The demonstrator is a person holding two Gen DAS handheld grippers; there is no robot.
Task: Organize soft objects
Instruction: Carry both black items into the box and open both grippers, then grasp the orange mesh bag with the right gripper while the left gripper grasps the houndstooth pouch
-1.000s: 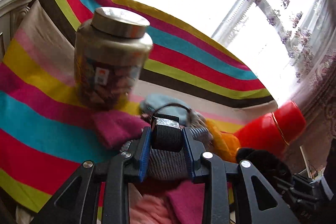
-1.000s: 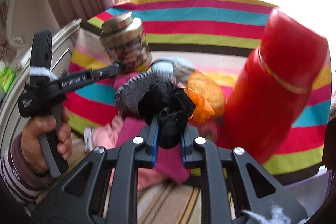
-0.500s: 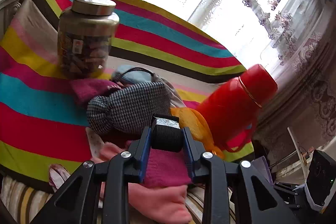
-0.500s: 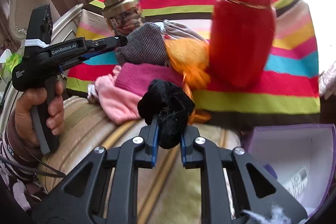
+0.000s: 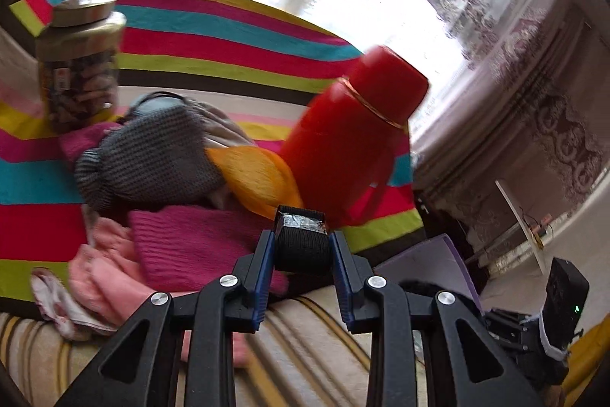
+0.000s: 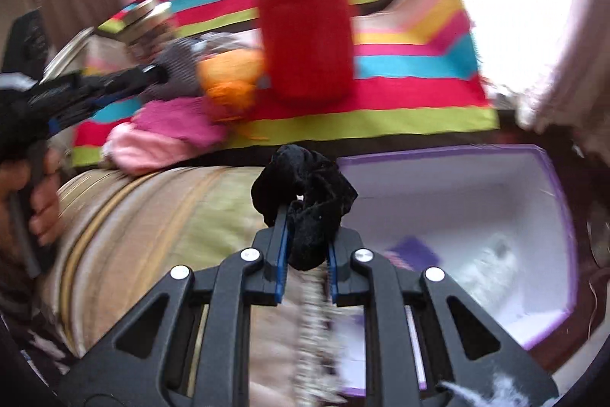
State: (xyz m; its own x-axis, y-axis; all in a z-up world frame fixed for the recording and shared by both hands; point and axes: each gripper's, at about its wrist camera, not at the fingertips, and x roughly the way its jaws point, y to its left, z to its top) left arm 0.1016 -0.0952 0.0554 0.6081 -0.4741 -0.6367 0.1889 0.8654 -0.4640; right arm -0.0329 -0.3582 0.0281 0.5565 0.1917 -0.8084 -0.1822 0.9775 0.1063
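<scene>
Black velvet scrunchie (image 6: 305, 201) is clamped between the right gripper (image 6: 305, 246) jaws, bulging above the tips. Just right of the jaws: open purple-rimmed box (image 6: 549, 178). Ahead, a red flask (image 6: 305, 25) stands on the striped cloth (image 6: 419, 63).

Left gripper (image 5: 301, 250) jaws pinch a black elastic roll (image 5: 301, 246). Beyond them lie a magenta knit (image 5: 198, 239), orange fabric (image 5: 255, 174), grey pouch (image 5: 148, 159); jar (image 5: 80, 63) far left.

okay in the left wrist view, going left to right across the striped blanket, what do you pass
Glass jar → grey knit bundle → orange cloth → red thermos.
</scene>
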